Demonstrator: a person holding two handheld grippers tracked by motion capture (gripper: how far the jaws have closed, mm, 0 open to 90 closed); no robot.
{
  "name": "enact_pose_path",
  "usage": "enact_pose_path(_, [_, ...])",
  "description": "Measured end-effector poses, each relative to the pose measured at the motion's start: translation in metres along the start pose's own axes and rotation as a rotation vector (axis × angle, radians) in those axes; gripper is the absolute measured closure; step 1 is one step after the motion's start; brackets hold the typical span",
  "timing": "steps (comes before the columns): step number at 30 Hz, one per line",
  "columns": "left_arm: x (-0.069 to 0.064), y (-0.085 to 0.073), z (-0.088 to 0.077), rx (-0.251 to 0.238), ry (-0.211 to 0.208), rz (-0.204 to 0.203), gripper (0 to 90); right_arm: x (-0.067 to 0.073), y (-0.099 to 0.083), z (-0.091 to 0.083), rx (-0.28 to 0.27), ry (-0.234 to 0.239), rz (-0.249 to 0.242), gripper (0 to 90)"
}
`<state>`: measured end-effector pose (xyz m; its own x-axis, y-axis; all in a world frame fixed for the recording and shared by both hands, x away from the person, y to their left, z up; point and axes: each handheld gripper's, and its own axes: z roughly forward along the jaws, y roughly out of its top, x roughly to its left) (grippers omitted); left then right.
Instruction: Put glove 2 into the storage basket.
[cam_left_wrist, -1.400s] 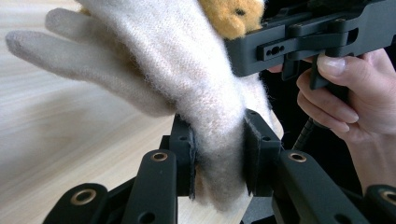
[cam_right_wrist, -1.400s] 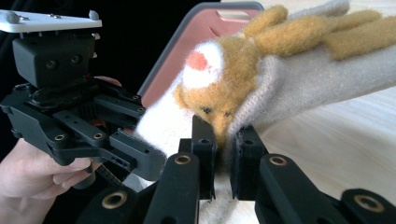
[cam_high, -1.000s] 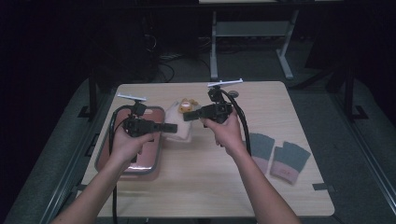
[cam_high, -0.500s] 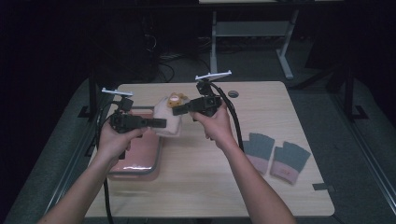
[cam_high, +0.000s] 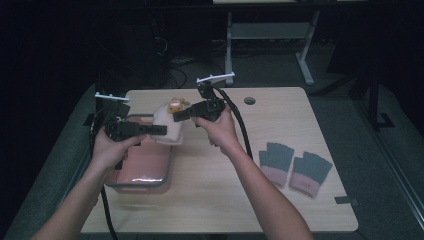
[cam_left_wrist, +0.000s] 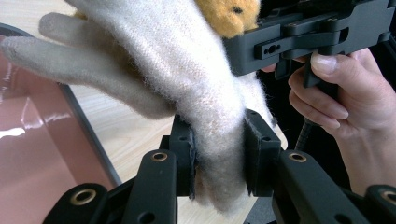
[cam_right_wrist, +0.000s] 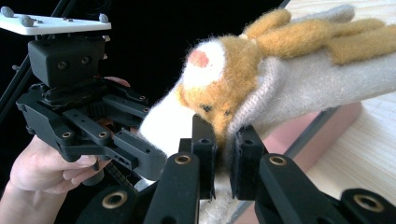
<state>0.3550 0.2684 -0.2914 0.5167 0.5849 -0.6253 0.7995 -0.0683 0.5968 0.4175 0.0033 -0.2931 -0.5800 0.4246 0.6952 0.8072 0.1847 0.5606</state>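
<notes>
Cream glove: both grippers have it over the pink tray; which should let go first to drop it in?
Likely right gripper: it pinches the glove at the bear patch, while left gripper clamps its body nearer the tray.

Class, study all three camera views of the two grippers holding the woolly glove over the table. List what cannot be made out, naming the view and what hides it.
- The cream glove's cuff: left gripper view, hidden between the left gripper pads.
- The animal face on the glove: too small in the high view; cut off by the top edge in the left gripper view.
- Pink tray's contents: high view, partly hidden by the left forearm and glare.
- Grey gloves' details: too small in the high view.
</notes>
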Motion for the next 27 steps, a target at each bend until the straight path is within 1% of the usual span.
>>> enact_pose_path(2, [0.002,0.000,-0.004,-0.001,0.005,-0.001,69.0,0.002,0.002,0.004,0.003,0.006,0.003,82.3])
enact_pose_path(7, [0.005,-0.001,-0.012,-0.003,0.016,-0.003,69.0,0.005,0.004,0.011,0.006,0.008,-0.009,82.3])
enact_pose_path(8, [0.007,-0.002,-0.014,-0.006,0.019,-0.009,69.0,0.008,0.005,0.015,0.015,0.004,-0.015,82.2])
enact_pose_path(12, [0.011,-0.003,-0.019,-0.005,0.020,-0.013,69.0,0.009,0.007,0.021,0.020,0.009,-0.016,82.2])
enact_pose_path(13, [0.011,-0.003,-0.021,-0.006,0.022,-0.020,69.0,0.010,0.008,0.025,0.022,0.011,-0.017,82.3])
enact_pose_path(15, [0.013,-0.004,-0.023,-0.006,0.025,-0.024,69.0,0.010,0.008,0.026,0.027,0.014,-0.020,82.2])
enact_pose_path(20, [0.019,-0.006,-0.030,-0.002,0.035,-0.029,69.0,0.011,0.010,0.038,0.039,0.028,-0.019,82.2])
enact_pose_path(22, [0.022,-0.008,-0.031,0.000,0.034,-0.034,69.0,0.011,0.010,0.039,0.043,0.028,-0.023,82.2])
enact_pose_path(24, [0.025,-0.009,-0.032,0.000,0.036,-0.041,69.0,0.009,0.010,0.046,0.050,0.030,-0.010,82.2])
enact_pose_path(27, [0.029,-0.012,-0.035,0.001,0.044,-0.051,69.0,0.008,0.010,0.050,0.053,0.034,-0.009,82.2])
